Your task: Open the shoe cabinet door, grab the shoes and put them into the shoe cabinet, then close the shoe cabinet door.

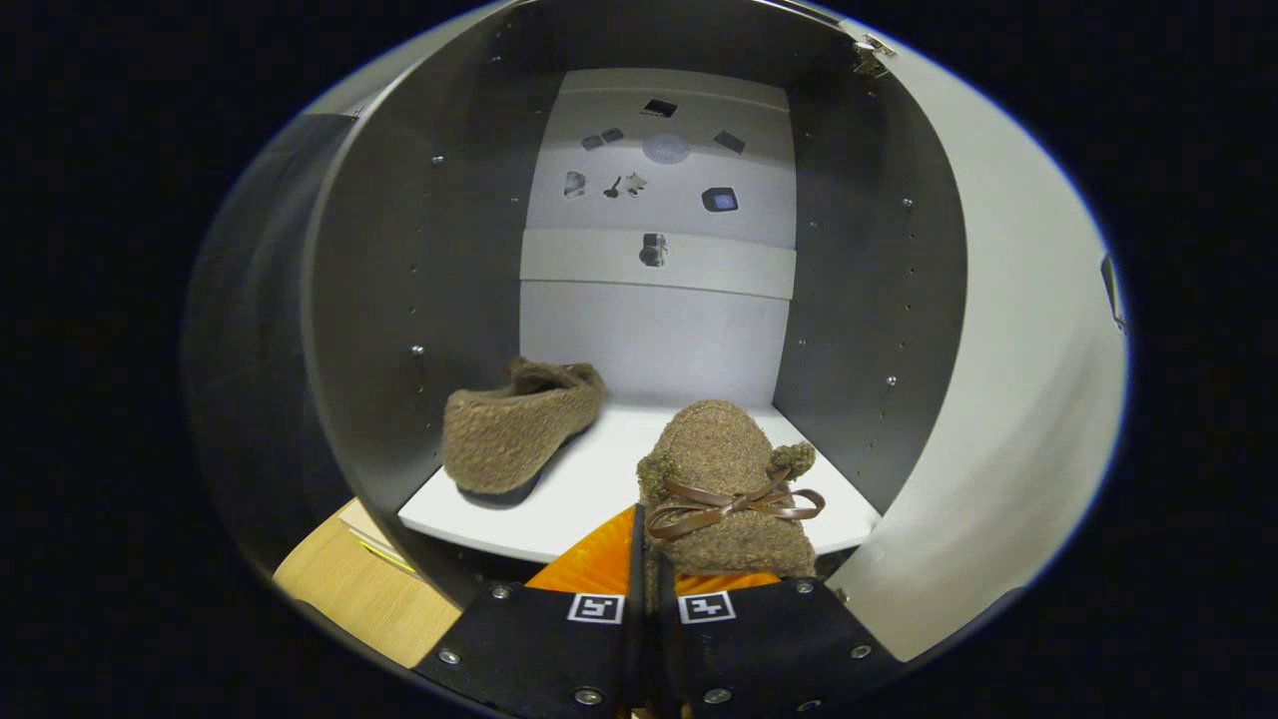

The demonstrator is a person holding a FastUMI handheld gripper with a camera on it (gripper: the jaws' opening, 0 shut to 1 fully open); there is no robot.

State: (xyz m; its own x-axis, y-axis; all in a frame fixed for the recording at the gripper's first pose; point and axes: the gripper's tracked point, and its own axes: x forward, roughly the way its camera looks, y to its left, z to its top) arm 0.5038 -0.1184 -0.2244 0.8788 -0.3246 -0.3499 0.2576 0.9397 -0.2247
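Observation:
The shoe cabinet [399, 250] stands open in front of me, with dark side walls and a white shelf [599, 479]. One fuzzy brown shoe [519, 429] rests on its side on the shelf's left half, sole toward the left wall. A second fuzzy brown shoe [729, 479] with a brown bow hangs from my gripper [649, 569], toe pointing into the cabinet over the shelf's front edge. My fingers are shut on its heel collar, pressed close together. The cabinet door [1008, 399] is swung wide to the right.
The white back panel [659, 200] of the cabinet carries several small dark marks. A light wooden surface [359, 589] lies below the cabinet at the left. The right half of the shelf beyond the held shoe is bare.

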